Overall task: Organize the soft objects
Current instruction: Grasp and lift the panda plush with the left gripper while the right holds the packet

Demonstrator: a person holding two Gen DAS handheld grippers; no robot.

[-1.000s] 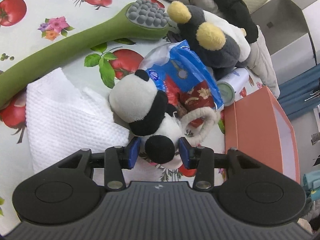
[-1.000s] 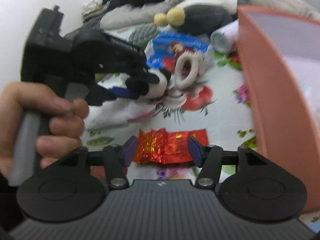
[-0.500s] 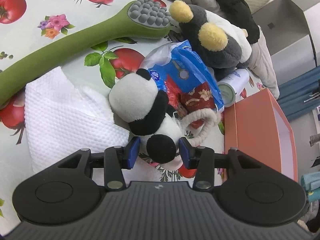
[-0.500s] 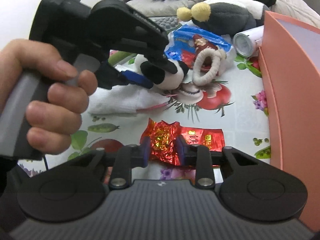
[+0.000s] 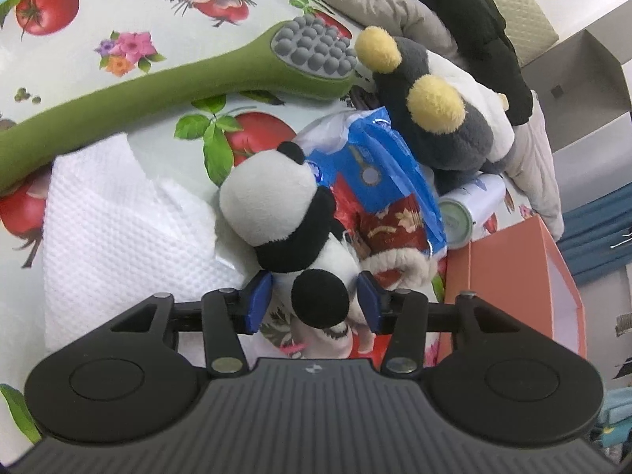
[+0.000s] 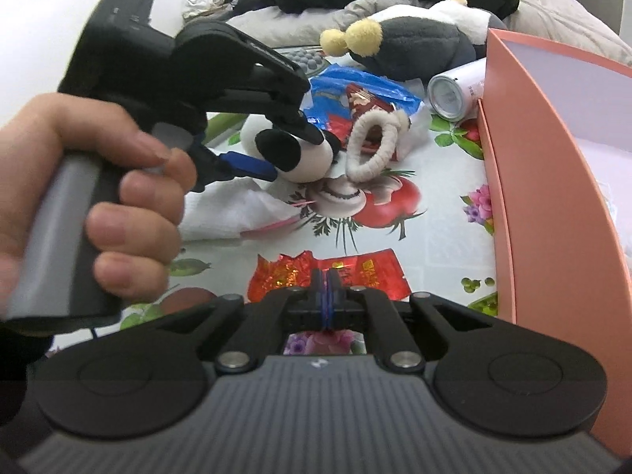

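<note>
Near the bench's right edge, the right tongs (image 6: 327, 296) pinch the crinkled red foil wrapper (image 6: 328, 272), the left tongs (image 5: 312, 303) clasp the black-and-white panda plush (image 5: 284, 217); lifting both into the orange box (image 6: 553, 181) likely follows.

Taking the panda plush (image 5: 284, 213) as the landmark: the folded towel (image 5: 118, 229) lies just to its left and partly under it, and the long-handled massager (image 5: 166, 75) lies beyond the towel. Behind the panda sits the snack bag (image 5: 379, 173), with a bigger plush toy (image 5: 434, 118) further back. To its right stands the box (image 5: 513, 276), a can (image 5: 470, 209) lying just behind the box's corner, and the foil wrapper (image 6: 328, 272) lies nearer than the panda, apart from it.
</note>
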